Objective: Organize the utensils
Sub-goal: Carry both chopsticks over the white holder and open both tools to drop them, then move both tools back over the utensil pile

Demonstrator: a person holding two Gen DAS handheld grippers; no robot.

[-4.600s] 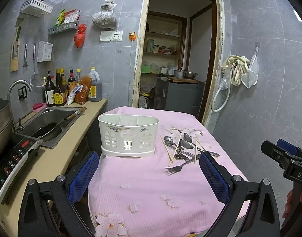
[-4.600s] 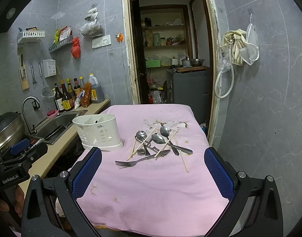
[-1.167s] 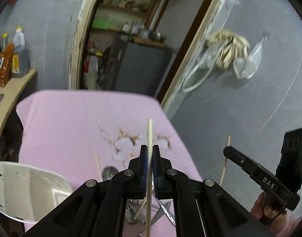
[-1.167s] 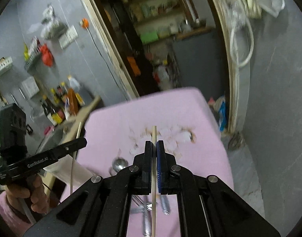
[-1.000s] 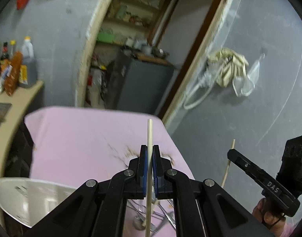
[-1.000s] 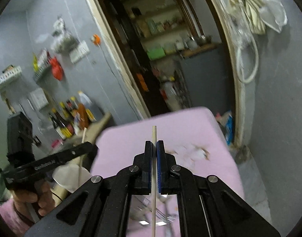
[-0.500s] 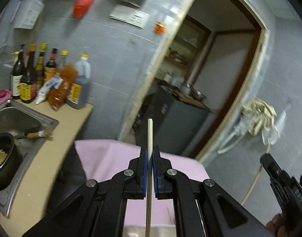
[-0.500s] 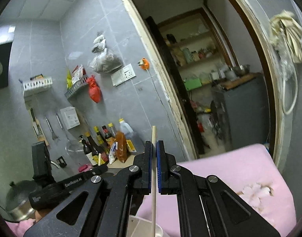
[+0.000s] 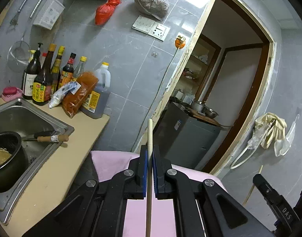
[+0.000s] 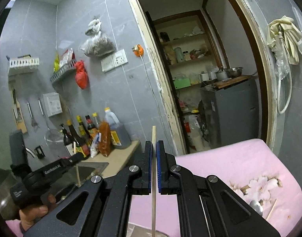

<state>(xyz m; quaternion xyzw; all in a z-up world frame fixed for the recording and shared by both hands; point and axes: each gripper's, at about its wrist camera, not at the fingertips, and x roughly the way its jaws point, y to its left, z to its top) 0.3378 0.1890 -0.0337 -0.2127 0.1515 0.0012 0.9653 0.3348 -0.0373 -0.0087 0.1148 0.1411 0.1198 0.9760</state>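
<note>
Chopsticks: one [image 9: 149, 169] upright in the left gripper [image 9: 149, 158], one [image 10: 153, 177] in the right gripper [image 10: 154, 154]; both clamped tight.
Change: views have swung from the pink table [image 10: 239, 162] toward the sink [image 9: 22, 118] and bottles [image 9: 42, 79].
Writing: "DAS", "GenRobot.AI".

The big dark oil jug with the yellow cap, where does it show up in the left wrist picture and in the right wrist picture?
Left wrist view: the oil jug stands left of centre, at the counter's far end, behind an orange packet.
Right wrist view: the oil jug sits lower, left of centre, just left of the right gripper's chopstick tip.
Shared landmark: the wall socket plate above the jug.
</note>
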